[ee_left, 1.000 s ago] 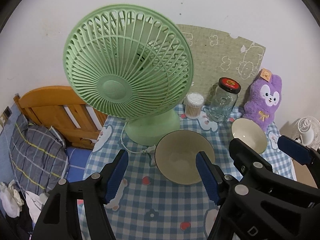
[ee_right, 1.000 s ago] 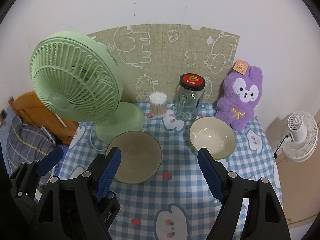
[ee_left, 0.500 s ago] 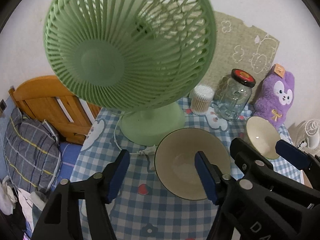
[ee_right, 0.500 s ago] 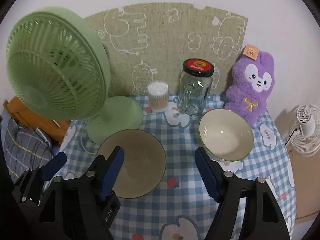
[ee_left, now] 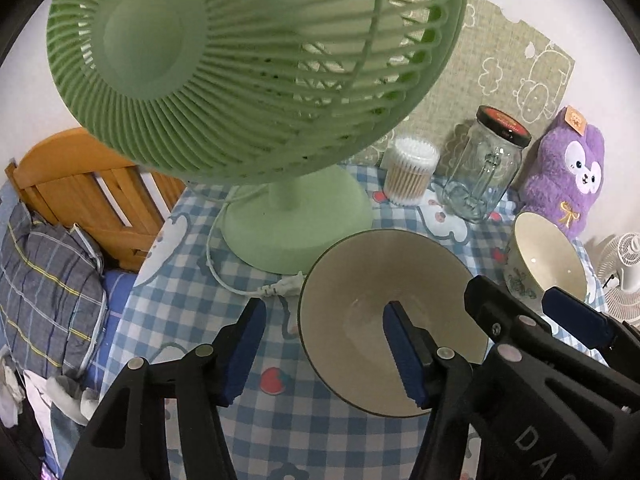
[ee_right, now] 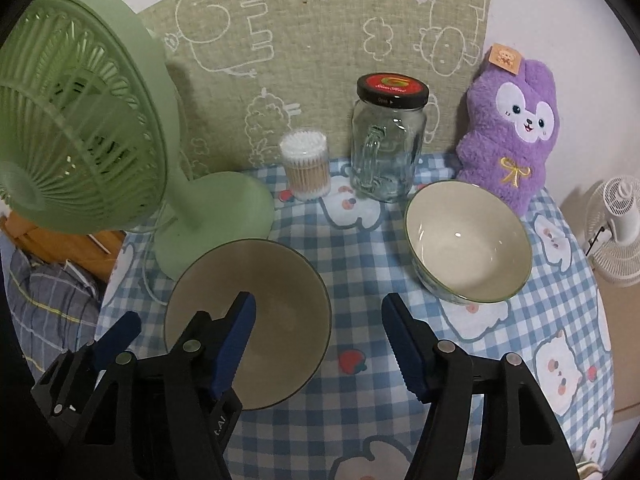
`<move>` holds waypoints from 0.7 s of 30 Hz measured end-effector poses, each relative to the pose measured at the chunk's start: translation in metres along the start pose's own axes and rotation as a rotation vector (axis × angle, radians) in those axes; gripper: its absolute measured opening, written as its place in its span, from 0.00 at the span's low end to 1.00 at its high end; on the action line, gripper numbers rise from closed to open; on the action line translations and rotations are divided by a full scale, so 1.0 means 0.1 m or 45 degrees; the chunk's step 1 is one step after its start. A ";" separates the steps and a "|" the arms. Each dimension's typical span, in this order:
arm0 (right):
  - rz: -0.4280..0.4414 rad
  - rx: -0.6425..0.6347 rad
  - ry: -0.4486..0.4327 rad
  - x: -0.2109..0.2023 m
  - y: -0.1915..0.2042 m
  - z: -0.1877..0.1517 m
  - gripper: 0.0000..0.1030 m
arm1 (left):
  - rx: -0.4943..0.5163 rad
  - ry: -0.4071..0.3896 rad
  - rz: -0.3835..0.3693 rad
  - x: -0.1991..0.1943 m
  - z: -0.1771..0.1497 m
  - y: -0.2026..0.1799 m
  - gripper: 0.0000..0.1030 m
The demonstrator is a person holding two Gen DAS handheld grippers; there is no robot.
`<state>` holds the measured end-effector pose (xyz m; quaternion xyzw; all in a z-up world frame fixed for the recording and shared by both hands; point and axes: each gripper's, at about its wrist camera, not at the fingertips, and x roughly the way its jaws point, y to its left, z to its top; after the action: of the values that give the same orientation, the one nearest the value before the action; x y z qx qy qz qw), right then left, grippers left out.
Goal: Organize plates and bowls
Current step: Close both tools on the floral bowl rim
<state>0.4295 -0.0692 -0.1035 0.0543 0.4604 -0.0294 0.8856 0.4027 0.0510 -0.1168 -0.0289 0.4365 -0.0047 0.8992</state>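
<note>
The left wrist view alone shows a wooden bed frame [ee_left: 80, 184] and plaid pillow [ee_left: 48, 292] past the table's left edge; the left gripper [ee_left: 324, 344] gapes wide, empty, straddling the near-left rim of the grey-beige bowl [ee_left: 384, 304] by the green fan [ee_left: 248, 64]. The right wrist view alone shows the cream bowl [ee_right: 468, 240] fully, empty, near the right edge before the purple plush [ee_right: 512, 136]; the right gripper [ee_right: 318, 340] is wide, holding nothing, the cotton-swab tub [ee_right: 306, 168] full, the lidded glass jar [ee_right: 386, 144] empty.

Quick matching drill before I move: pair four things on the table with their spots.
1 green fan
2 glass jar
3 purple plush rabbit
4 cotton swab tub

A behind the cream bowl
B just left of the jar
C table's left side, behind the dark-rimmed bowl
D between swab tub and rabbit

Pairs: 1-C, 2-D, 3-A, 4-B
</note>
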 end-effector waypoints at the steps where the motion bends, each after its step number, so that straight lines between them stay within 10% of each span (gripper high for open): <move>1: -0.007 -0.006 -0.003 0.02 0.01 0.00 0.67 | 0.003 0.001 0.014 0.02 0.00 0.00 0.61; 9: -0.019 0.003 0.031 0.20 -0.01 -0.03 0.67 | 0.019 0.048 0.021 0.16 0.01 0.00 0.41; 14: -0.042 -0.031 0.042 0.27 0.01 -0.03 0.37 | 0.037 0.031 0.020 0.17 0.00 -0.01 0.26; 21: -0.009 -0.026 0.072 0.35 0.03 -0.04 0.22 | 0.050 0.025 0.046 0.20 -0.02 0.01 0.15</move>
<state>0.4471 -0.0657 -0.1344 0.0445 0.4856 -0.0262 0.8727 0.4138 0.0511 -0.1335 -0.0033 0.4456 0.0025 0.8952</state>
